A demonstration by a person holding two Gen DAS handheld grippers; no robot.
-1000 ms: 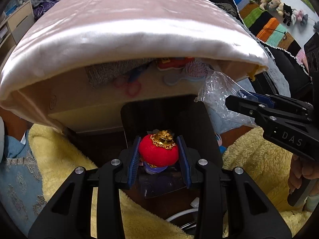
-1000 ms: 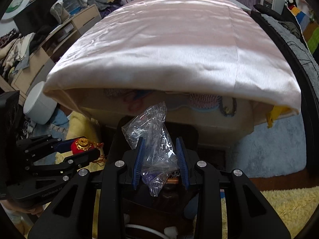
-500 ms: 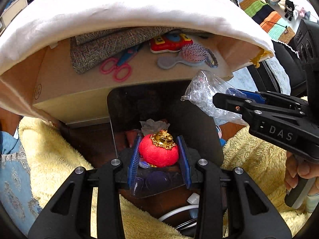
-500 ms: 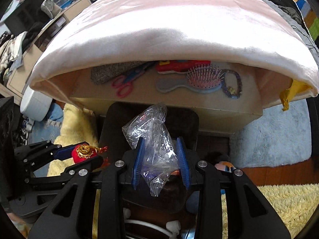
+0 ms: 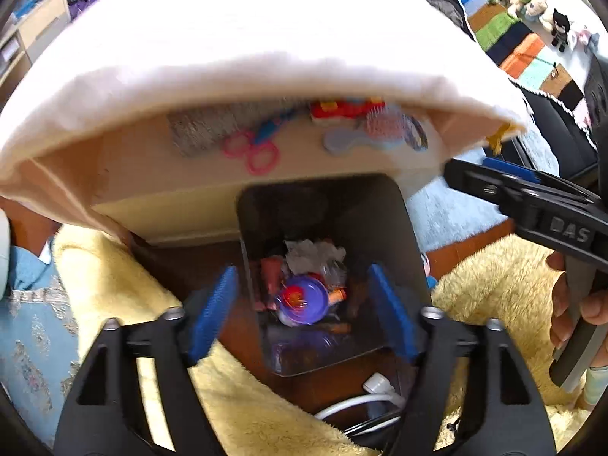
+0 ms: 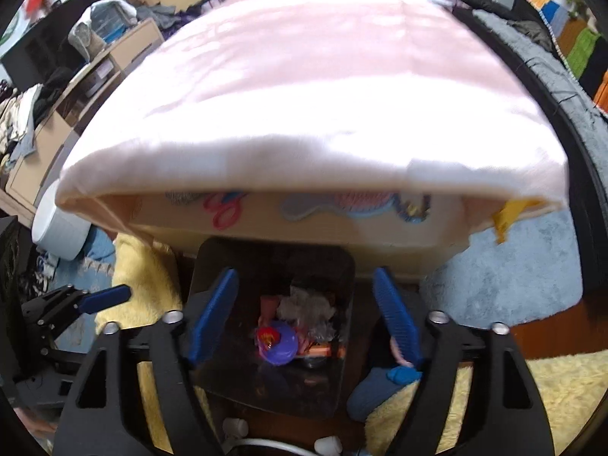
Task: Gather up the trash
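A dark trash bin (image 5: pixel 395 228) (image 6: pixel 212 266) stands on the floor below both grippers. Inside lie the red ornament (image 5: pixel 293 296) (image 6: pixel 268 336) on a purple disc (image 5: pixel 304 300) (image 6: pixel 281 345), crumpled white paper (image 5: pixel 311 252) and a clear plastic bag (image 6: pixel 319 313). My left gripper (image 5: pixel 304 306) is open and empty above the bin. My right gripper (image 6: pixel 304 321) is open and empty above the bin; it also shows at the right of the left wrist view (image 5: pixel 490 178). The left gripper shows at the left of the right wrist view (image 6: pixel 102 298).
A low table under a pink cloth (image 5: pixel 247 49) (image 6: pixel 323 83) stands behind the bin. On its ledge lie pink scissors (image 5: pixel 250 150), a grey hairbrush (image 5: pixel 357 135) (image 6: pixel 326 203) and a red toy (image 5: pixel 342 108). Yellow fluffy rug (image 5: pixel 494 277), white cable (image 5: pixel 364 395) near the bin.
Both grippers opened. The red ornament dropped from the left gripper into the bin, and the plastic bag dropped from the right gripper into the bin.
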